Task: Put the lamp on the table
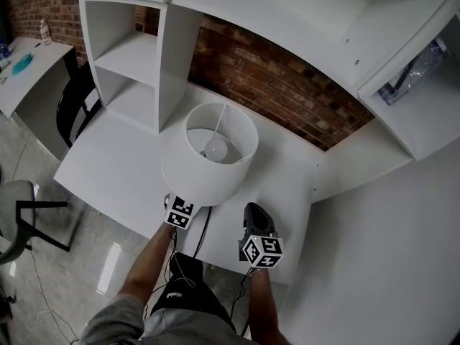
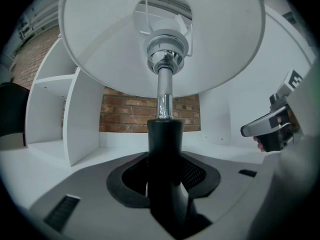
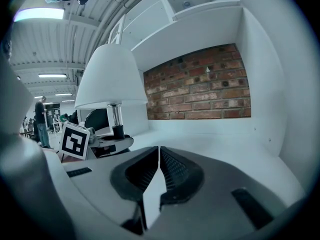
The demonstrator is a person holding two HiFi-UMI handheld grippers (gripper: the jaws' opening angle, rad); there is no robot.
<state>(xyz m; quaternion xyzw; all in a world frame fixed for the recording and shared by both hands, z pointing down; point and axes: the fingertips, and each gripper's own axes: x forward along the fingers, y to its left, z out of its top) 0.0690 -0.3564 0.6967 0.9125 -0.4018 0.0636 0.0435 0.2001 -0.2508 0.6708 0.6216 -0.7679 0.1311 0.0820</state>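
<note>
A lamp with a white shade [image 1: 208, 160] stands over the white table [image 1: 108, 171], near its front edge. My left gripper [image 1: 178, 210] reaches under the shade and is shut on the lamp's black stem [image 2: 165, 134], below the chrome tube; the stem fills the space between the pads of the left gripper [image 2: 165, 184]. The lamp's base is hidden, so I cannot tell whether it rests on the table. A black cord [image 1: 203, 232] hangs off the front edge. My right gripper [image 1: 256, 214] lies to the right of the lamp, apart from it. In the right gripper view, the right gripper [image 3: 158, 171] is shut with nothing in it.
White shelf cubbies [image 1: 129, 56] stand at the table's back left, against a brick wall [image 1: 273, 77]. An upper shelf at the right holds a clear plastic bottle [image 1: 417, 74]. A black chair [image 1: 75, 110] and a grey chair [image 1: 14, 214] stand left of the table.
</note>
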